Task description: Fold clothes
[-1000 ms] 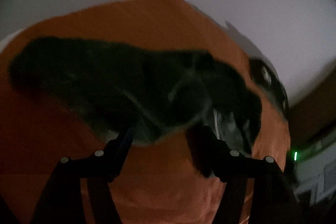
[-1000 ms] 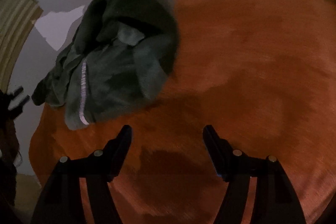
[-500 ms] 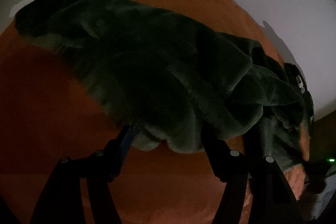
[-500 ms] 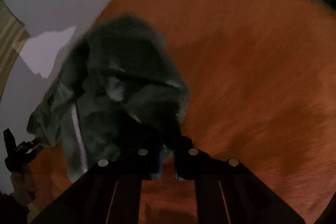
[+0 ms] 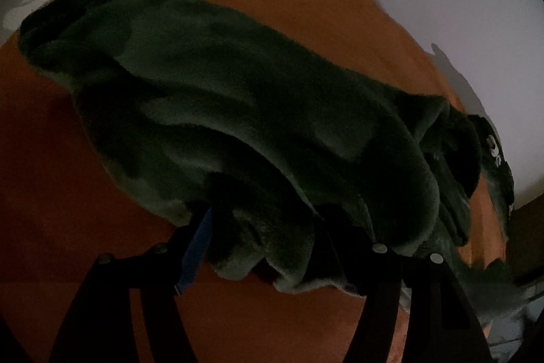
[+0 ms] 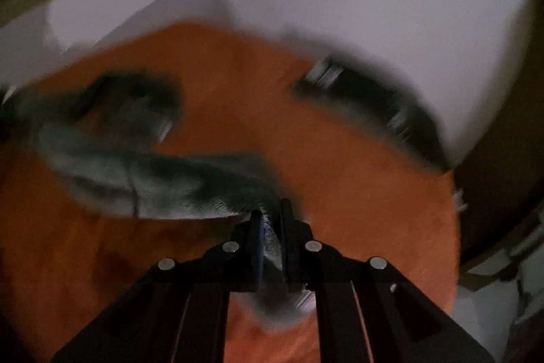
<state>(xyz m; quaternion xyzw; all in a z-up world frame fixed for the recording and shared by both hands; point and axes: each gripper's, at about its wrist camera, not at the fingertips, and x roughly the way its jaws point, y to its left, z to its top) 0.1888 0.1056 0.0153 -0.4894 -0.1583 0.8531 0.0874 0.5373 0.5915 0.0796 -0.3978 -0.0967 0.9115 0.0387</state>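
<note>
A dark green fleece garment (image 5: 238, 111) lies crumpled on an orange surface (image 5: 51, 193). My left gripper (image 5: 268, 220) is open, low against the garment's near hem, and a fold of fleece sags between its two fingers. In the blurred right wrist view the same kind of grey-green cloth (image 6: 153, 179) stretches leftward from my right gripper (image 6: 270, 216). That gripper is shut on a corner of the cloth, and a strip of fabric shows between the closed fingers.
A second dark garment (image 6: 374, 104) lies at the far right edge of the orange surface (image 6: 340, 193). A dark piece with a white mark (image 5: 493, 152) sits at the right edge in the left wrist view. White walls stand behind.
My left gripper has moved in until the fleece hem lies between its fingers. My right gripper went from open to shut on the cloth, and its view has swung upward, drawing the fabric out.
</note>
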